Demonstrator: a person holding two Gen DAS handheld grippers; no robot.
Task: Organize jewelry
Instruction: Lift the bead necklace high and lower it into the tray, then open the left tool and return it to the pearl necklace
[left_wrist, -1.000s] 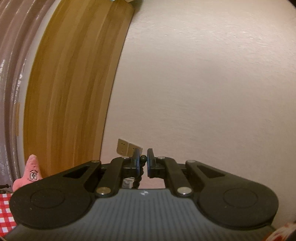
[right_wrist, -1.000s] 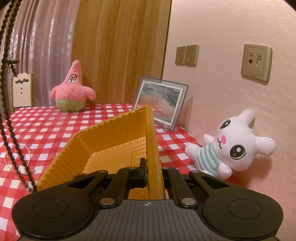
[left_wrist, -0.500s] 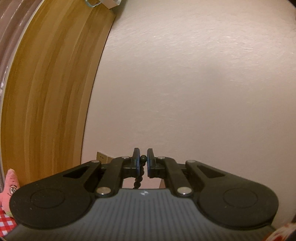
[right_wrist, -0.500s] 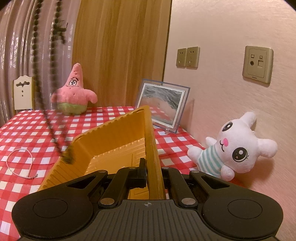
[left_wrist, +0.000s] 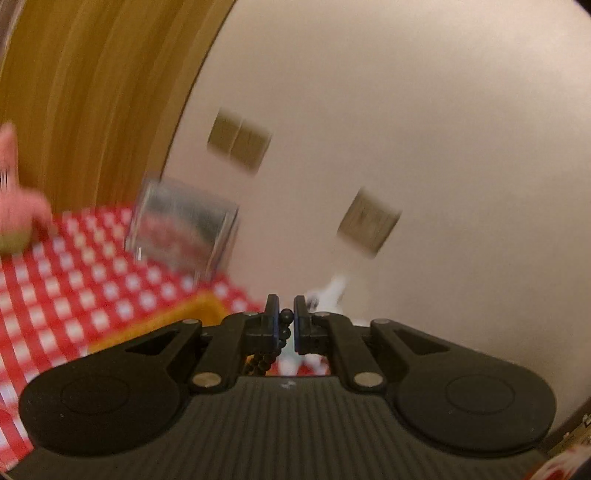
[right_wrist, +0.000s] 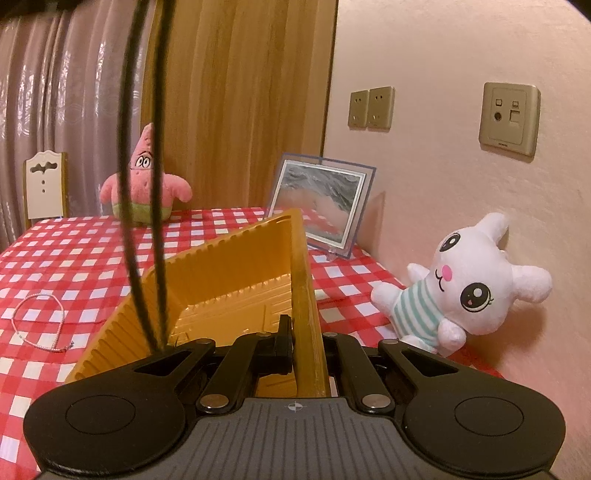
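My left gripper (left_wrist: 285, 317) is shut on a dark beaded necklace (left_wrist: 284, 332), whose beads hang down between the pads. In the right wrist view the same necklace (right_wrist: 127, 206) drops as two blurred dark strands into the yellow tray (right_wrist: 229, 291). My right gripper (right_wrist: 304, 332) is shut on the tray's right wall, holding the tray tilted up on the red checked tablecloth (right_wrist: 74, 258). The tray's corner (left_wrist: 199, 310) shows blurred below the left fingers. A thin pink bracelet (right_wrist: 40, 321) lies on the cloth left of the tray.
A pink star plush (right_wrist: 144, 181) sits at the table's far side, a framed picture (right_wrist: 321, 206) leans on the wall, and a white rabbit plush (right_wrist: 465, 284) rests at the right. Wall sockets (right_wrist: 371, 107) are above. A chair back (right_wrist: 44, 184) stands at the far left.
The left gripper has dropped and tilted down, so table, picture and tray corner now show in its view. The necklace has swung over the tray and its lower end has sunk into it. Right gripper unmoved.
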